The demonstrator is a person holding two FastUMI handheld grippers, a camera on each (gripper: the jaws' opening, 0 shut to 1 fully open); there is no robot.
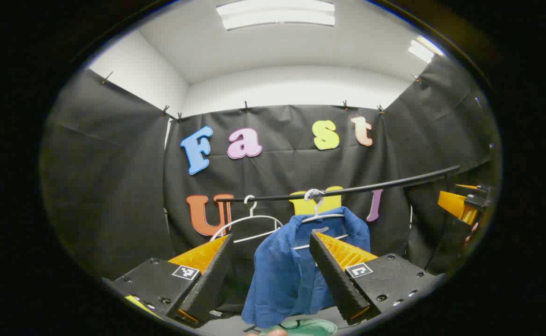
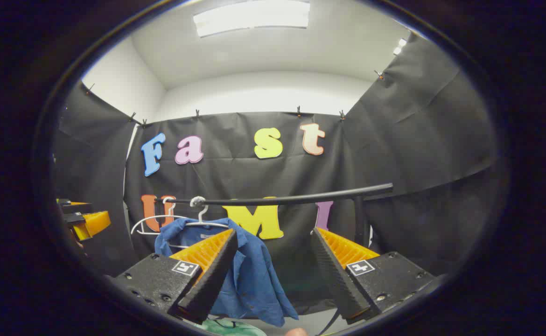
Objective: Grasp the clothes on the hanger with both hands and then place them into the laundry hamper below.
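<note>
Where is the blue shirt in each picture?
Left gripper view: the blue shirt hangs at bottom centre, between the left gripper fingers.
Right gripper view: the blue shirt hangs lower left of centre, partly behind the right gripper.
Shared landmark: the black rail holding its white hanger.

Soft matt cloth on the blue shirt [image 1: 287, 270], creased and loose as it drapes from the thin white wire-like hanger [image 1: 317, 215], which looks smooth. Beside it, the bare white hanger [image 1: 249, 224] has the same slim smooth finish. The black clothes rail [image 1: 347, 190] above them carries a faint sheen. On the left gripper [image 1: 270, 273], matt black plastic blocks, with ribbed orange fingers [image 1: 343, 252] rough with fine grooves.
</note>
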